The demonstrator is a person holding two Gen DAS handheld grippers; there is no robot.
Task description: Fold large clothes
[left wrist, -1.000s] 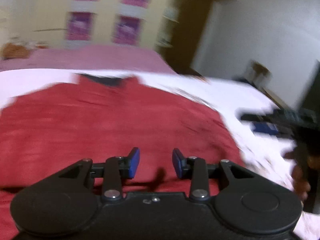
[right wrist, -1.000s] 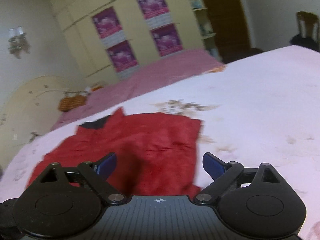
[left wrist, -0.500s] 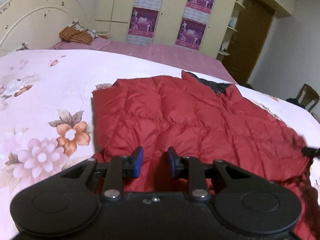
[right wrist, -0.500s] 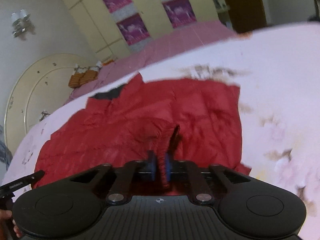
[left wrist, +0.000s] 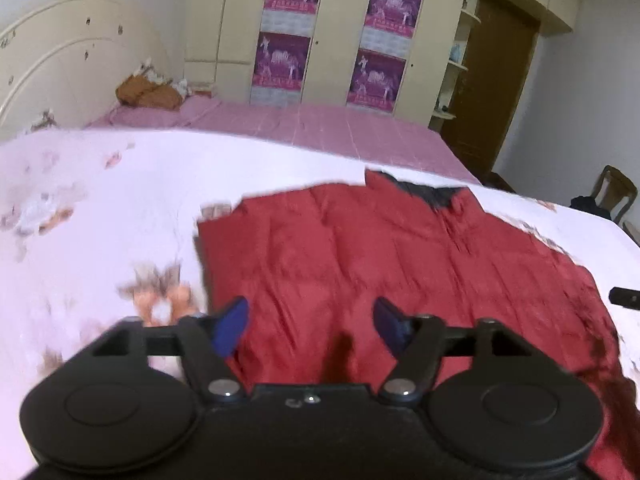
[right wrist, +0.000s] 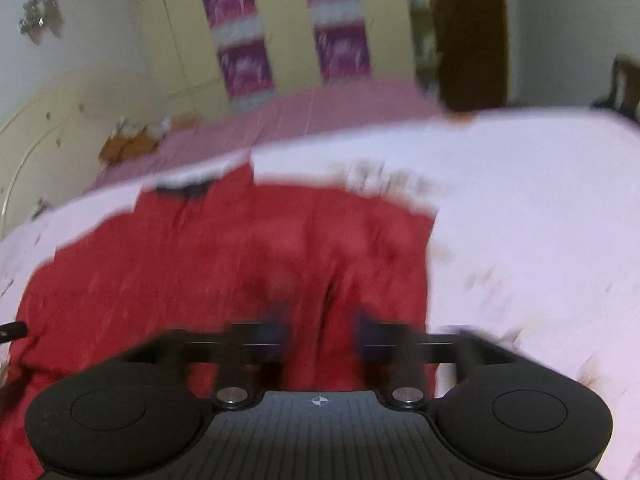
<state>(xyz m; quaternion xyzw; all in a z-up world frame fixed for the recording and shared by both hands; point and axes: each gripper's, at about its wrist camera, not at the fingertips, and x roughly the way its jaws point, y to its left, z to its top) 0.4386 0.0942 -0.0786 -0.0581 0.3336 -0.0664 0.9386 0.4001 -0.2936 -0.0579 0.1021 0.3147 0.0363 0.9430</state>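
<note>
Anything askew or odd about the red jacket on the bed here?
Little stands out. The red jacket lies spread on the floral bedspread, dark collar lining exposed. A raised wrinkle sits in front of the right gripper; blur hides detail.

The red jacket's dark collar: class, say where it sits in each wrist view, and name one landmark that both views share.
Left wrist: the dark collar lies right of centre, at the far edge of the red jacket.
Right wrist: the collar lies left of centre, again at the jacket's far edge.
Shared landmark: the purple posters on the wardrobe.
</note>
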